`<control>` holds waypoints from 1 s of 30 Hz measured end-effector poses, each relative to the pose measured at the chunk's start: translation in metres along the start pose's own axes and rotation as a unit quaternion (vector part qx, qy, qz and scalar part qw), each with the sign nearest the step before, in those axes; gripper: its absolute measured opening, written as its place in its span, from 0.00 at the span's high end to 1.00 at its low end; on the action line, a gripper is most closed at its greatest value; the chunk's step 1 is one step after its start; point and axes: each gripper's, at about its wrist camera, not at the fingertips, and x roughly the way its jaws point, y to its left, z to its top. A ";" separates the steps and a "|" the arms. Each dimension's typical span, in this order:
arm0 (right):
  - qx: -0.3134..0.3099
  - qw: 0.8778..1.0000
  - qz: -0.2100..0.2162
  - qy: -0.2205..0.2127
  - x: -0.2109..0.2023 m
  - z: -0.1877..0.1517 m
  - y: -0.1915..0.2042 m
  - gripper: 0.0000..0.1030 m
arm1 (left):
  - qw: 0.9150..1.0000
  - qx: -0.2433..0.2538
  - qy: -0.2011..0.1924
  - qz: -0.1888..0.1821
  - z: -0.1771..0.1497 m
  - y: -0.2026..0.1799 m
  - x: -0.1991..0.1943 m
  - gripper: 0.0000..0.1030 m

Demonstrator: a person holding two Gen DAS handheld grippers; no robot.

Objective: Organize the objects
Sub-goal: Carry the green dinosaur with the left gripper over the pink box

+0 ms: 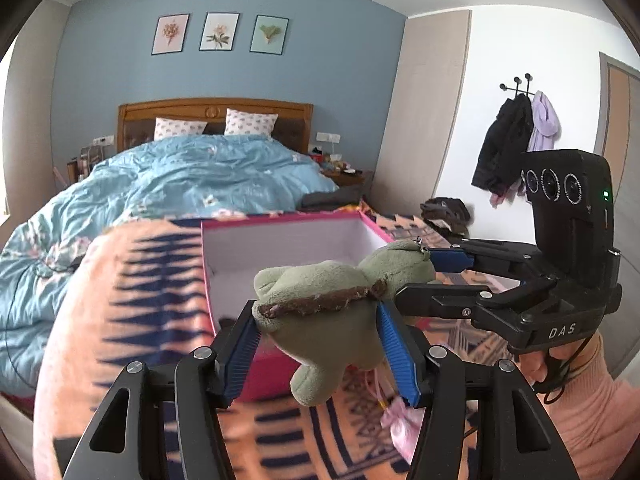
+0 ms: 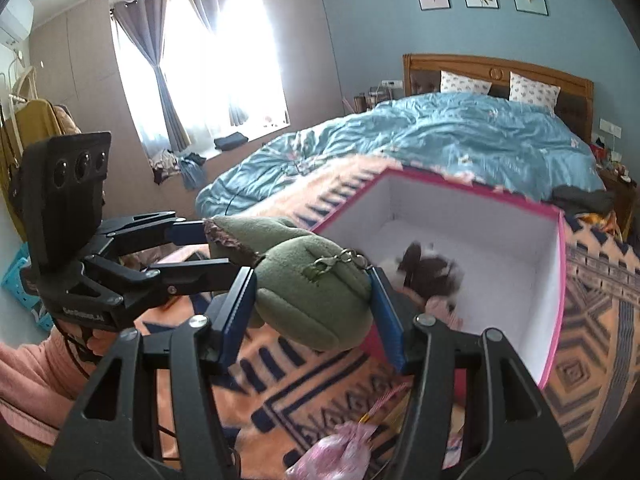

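Above the patterned blanket (image 2: 304,392) on the bed, plush toy (image 1: 320,304), green, held crosswise between both grippers: left gripper (image 1: 318,344) clamped on the body, right gripper (image 2: 312,308) clamped on the head, open pink box (image 2: 560,280) just ahead.

Blk grippers (image 1: 318,344); blue pads (image 1: 394,354); pink sleeve (image 1: 592,408)
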 end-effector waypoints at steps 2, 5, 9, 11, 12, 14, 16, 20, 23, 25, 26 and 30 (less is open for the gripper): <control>-0.008 1.000 -0.006 -0.003 0.002 0.011 -0.004 0.43 | 1.000 0.002 -0.002 0.003 0.012 0.004 0.007 0.43; -0.016 1.000 -0.017 -0.003 0.009 0.027 -0.013 0.43 | 1.000 0.002 0.002 0.007 0.025 0.010 0.019 0.43; -0.016 0.999 -0.028 -0.002 0.019 0.038 -0.026 0.43 | 1.000 0.000 0.011 0.022 0.034 0.017 0.038 0.43; -0.011 0.999 -0.030 0.006 0.028 0.043 -0.034 0.43 | 0.999 -0.008 0.023 0.027 0.038 0.024 0.052 0.42; -0.010 0.999 -0.031 0.010 0.033 0.044 -0.037 0.43 | 0.999 -0.010 0.026 0.030 0.041 0.026 0.057 0.42; -0.010 0.999 -0.035 0.020 0.043 0.046 -0.043 0.43 | 0.999 -0.018 0.036 0.032 0.042 0.033 0.069 0.42; -0.007 0.999 -0.036 0.029 0.054 0.049 -0.052 0.43 | 0.998 -0.022 0.046 0.036 0.045 0.038 0.082 0.42; 0.002 0.998 -0.037 0.050 0.075 0.051 -0.070 0.43 | 0.997 -0.024 0.065 0.044 0.048 0.047 0.105 0.42; 0.006 0.997 -0.041 0.065 0.091 0.053 -0.081 0.43 | 0.995 -0.035 0.080 0.041 0.051 0.058 0.124 0.42; 0.011 0.996 -0.043 0.074 0.101 0.054 -0.088 0.43 | 0.994 -0.044 0.090 0.039 0.050 0.066 0.136 0.42; 0.014 0.996 -0.044 0.078 0.106 0.055 -0.092 0.43 | 0.993 -0.051 0.095 0.038 0.050 0.070 0.142 0.42; 0.024 0.994 -0.046 0.098 0.127 0.056 -0.109 0.43 | 0.991 -0.060 0.116 0.040 0.049 0.079 0.164 0.42</control>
